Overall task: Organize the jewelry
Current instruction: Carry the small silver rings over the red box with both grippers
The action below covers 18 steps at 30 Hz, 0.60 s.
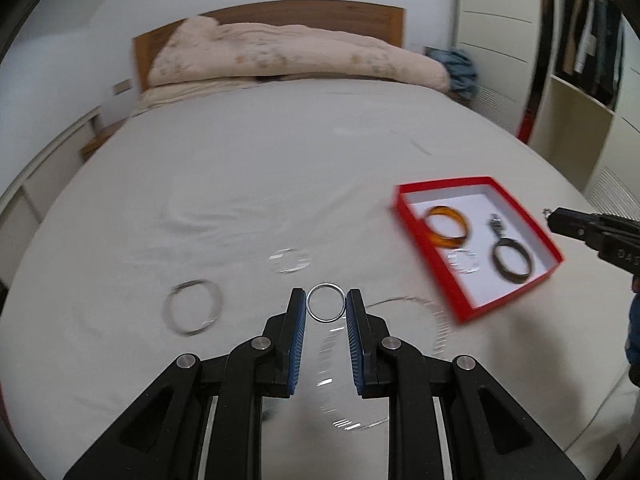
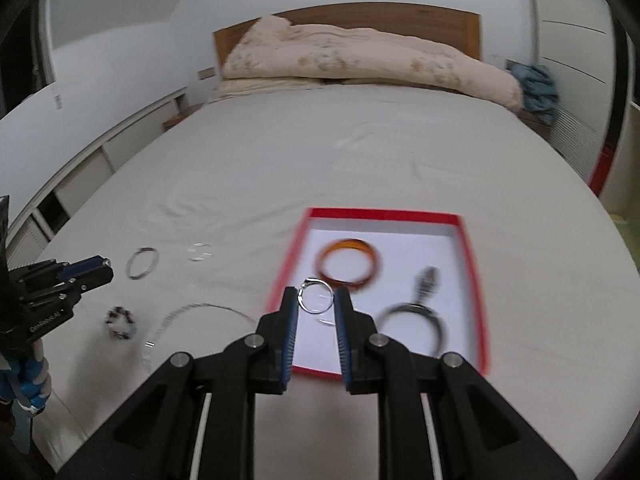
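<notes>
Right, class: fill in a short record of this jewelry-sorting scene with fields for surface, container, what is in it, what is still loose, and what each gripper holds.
surface: bed sheet
container: red box, open, on the bed
in box: amber bangle, dark bangle, small dark trinket
loose on bed: thin metal bangle, beaded bracelet, chain
left gripper: shut on a silver ring
right gripper: shut on a small silver ring

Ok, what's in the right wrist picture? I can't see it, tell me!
The right gripper pinches a thin silver ring in its jaws above a red box on a bed. Inside the box lie an orange bangle and a dark bracelet; more bracelets lie on the sheet.
</notes>
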### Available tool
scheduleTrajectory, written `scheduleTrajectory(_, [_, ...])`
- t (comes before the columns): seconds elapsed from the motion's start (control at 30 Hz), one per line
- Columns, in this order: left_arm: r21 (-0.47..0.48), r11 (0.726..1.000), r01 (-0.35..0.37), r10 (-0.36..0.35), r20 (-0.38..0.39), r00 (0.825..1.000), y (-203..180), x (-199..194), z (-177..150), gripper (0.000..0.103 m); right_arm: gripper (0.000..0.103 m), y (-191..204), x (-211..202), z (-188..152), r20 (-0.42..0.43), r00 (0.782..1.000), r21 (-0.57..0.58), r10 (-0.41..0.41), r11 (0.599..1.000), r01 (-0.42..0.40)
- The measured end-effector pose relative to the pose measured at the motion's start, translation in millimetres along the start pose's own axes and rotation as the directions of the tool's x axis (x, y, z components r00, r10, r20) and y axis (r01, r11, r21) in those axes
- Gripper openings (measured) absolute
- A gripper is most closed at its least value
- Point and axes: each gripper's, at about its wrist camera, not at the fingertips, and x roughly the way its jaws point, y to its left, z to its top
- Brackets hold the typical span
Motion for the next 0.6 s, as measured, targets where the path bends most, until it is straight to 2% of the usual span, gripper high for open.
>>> scheduleTrajectory(0.17, [0.06,0.993,0.098,-0.096,-0.025,0.995,-59,29,14,0.02,0.017,-37,4,-12,-0.022,0.999,0.031,-0.037,0.999,0.038])
scheduleTrajectory(0.33, [0.106,0.98,0.169,-0.163,-0.067,0.984,-106,57,22,0.02,0.017,-58,25,-25,-0.07,0.997,0.048,-0.026,0.998,0.029])
scheduleTrajectory(0.43, [0.118,0.974,0.194,-0.183,-0.097,0.978,-125,76,26,0.02,0.017,-63,41,-29,-0.099,0.995,0.053,-0.008,0.999,0.013])
scheduleTrajectory(0.6, [0.143,0.97,0.196,-0.175,-0.152,0.973,-141,105,26,0.02,0.017,-69,65,-34,-0.142,0.99,0.041,0.011,0.999,-0.005])
